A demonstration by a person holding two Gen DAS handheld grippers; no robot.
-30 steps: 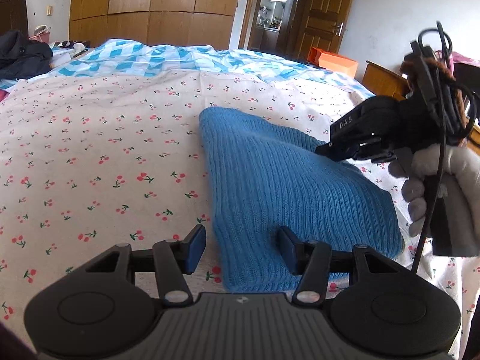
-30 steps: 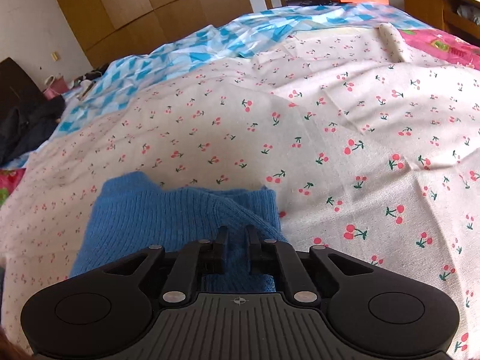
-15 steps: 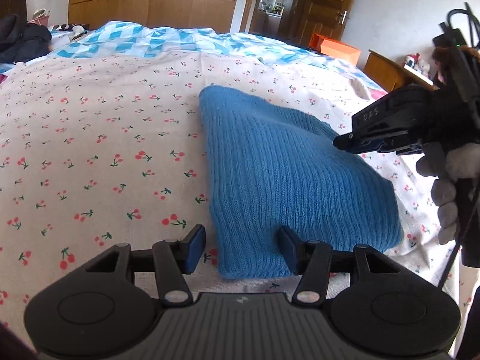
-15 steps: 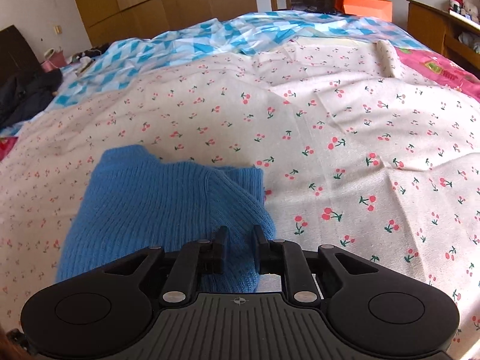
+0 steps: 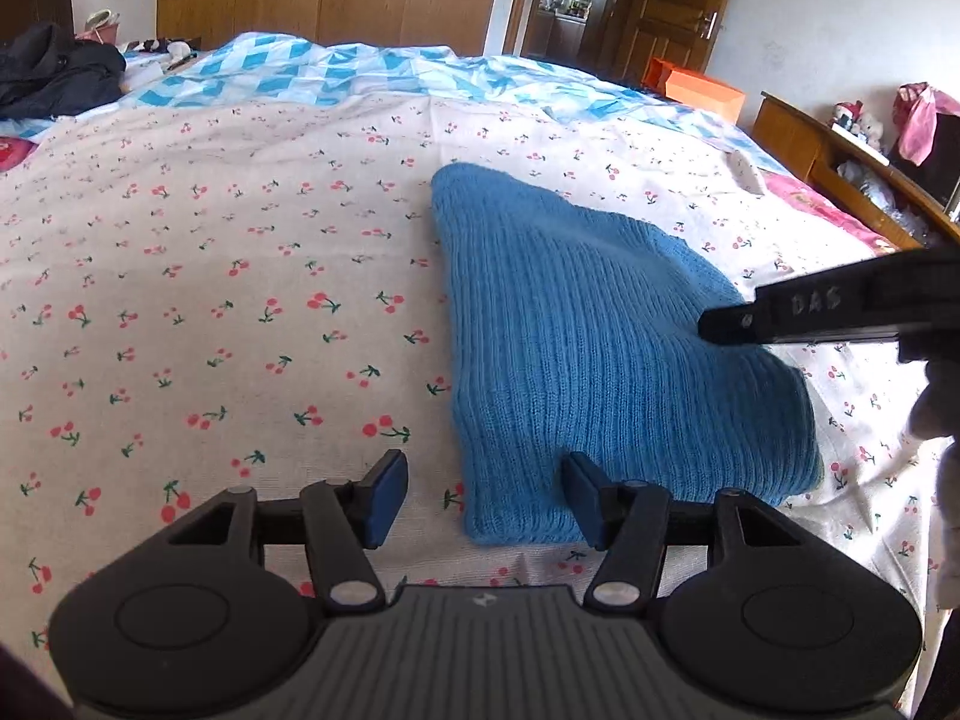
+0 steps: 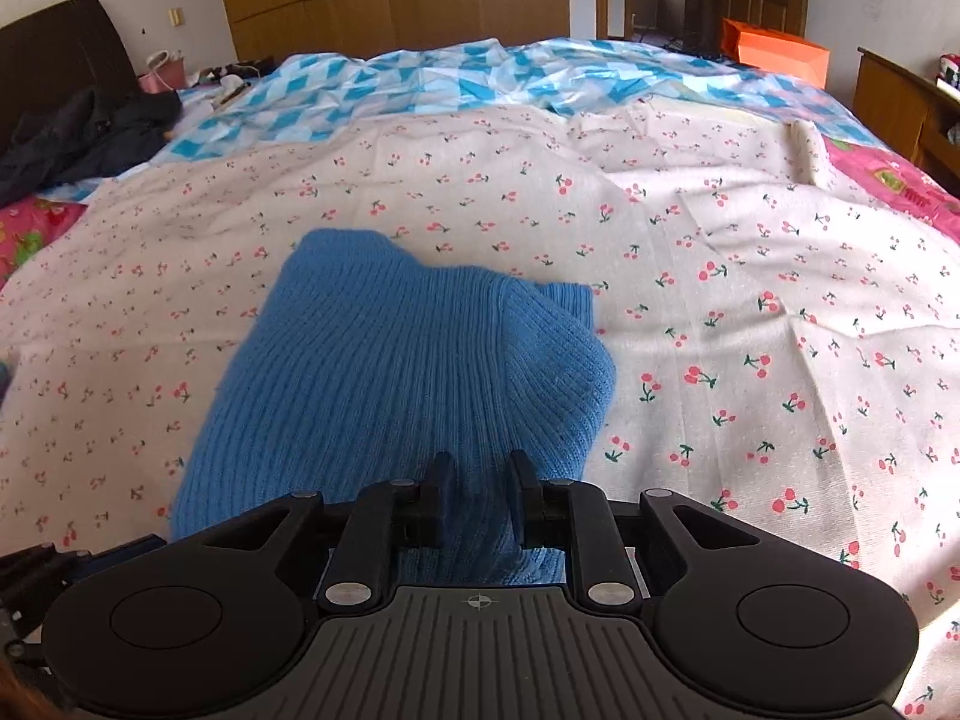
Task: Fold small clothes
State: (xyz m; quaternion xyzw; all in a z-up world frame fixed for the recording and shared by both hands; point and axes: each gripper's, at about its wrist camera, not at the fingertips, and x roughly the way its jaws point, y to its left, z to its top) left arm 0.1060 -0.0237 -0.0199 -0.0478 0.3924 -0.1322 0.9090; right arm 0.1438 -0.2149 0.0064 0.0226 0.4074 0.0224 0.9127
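Observation:
A blue knitted sweater (image 5: 600, 348) lies folded on the cherry-print sheet (image 5: 210, 300); in the right wrist view the sweater (image 6: 390, 390) has a sleeve folded across its right side. My left gripper (image 5: 483, 489) hovers at the sweater's near corner. Its jaws are opening, and the corner lies under the gap with no pad pressing on it. My right gripper (image 6: 478, 489) hangs over the sweater's near edge with its jaws a little apart, the knit showing below the gap, unpinched. The right gripper (image 5: 714, 327) also reaches in from the right in the left wrist view, held by a gloved hand (image 5: 936, 414).
A blue-and-white checked quilt (image 5: 372, 69) covers the far part of the bed. Dark clothing (image 5: 54, 75) is piled at the far left. A wooden cabinet (image 5: 840, 162) and an orange box (image 5: 696, 87) stand to the right. A pink cover (image 6: 888, 180) shows at the bed's right edge.
The right gripper's jaws parted, letting go of the sweater's edge, and it drew back and up from the sweater. The left gripper stayed put, its jaws slightly wider.

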